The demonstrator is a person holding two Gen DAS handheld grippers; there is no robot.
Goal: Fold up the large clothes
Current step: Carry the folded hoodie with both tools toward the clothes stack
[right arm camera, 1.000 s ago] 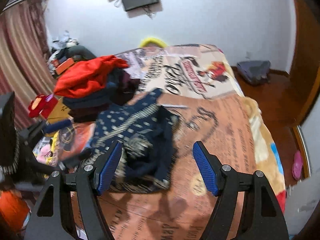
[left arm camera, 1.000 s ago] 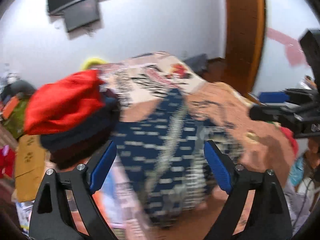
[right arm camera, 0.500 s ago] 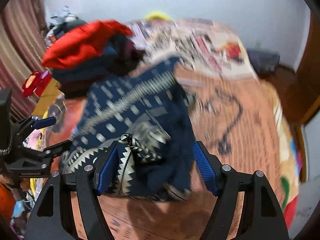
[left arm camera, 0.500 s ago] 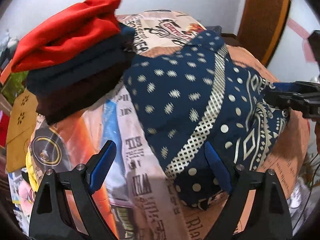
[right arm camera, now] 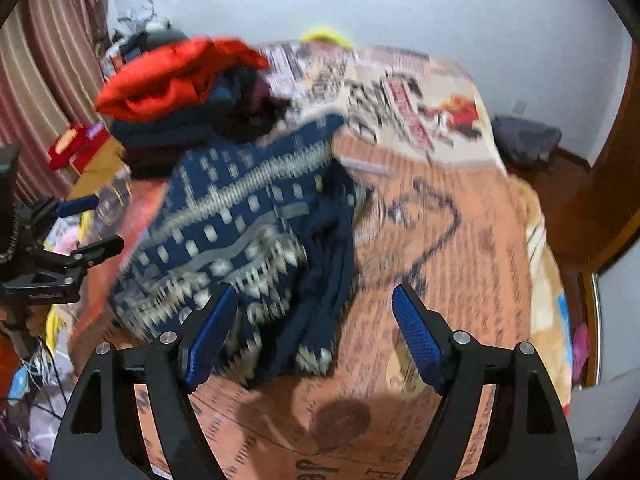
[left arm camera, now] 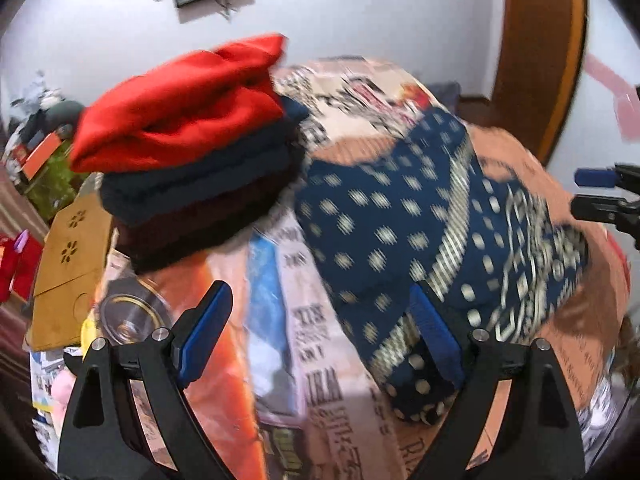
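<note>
Left gripper (left arm camera: 320, 332): jaws spread, empty, above printed bedspread (left arm camera: 312, 360). Right gripper (right arm camera: 314, 332): jaws spread, empty, over garment's near hem. Navy patterned garment (right arm camera: 248, 232): folded bundle on bed, long axis running 7 to 1 o'clock in right wrist view; cream dots, diamonds, zigzag bands, one pale stripe lengthwise. Stack of folded clothes (left arm camera: 192, 152), red on top, at 10 o'clock, touching garment. Bedspread lettering blurred, unreadable.

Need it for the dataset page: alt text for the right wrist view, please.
A half-folded navy patterned garment lies on a printed orange bedspread, just beyond the open right claw, which holds nothing. A stack of folded clothes, red on top, sits behind it; the left claw shows at left.
</note>
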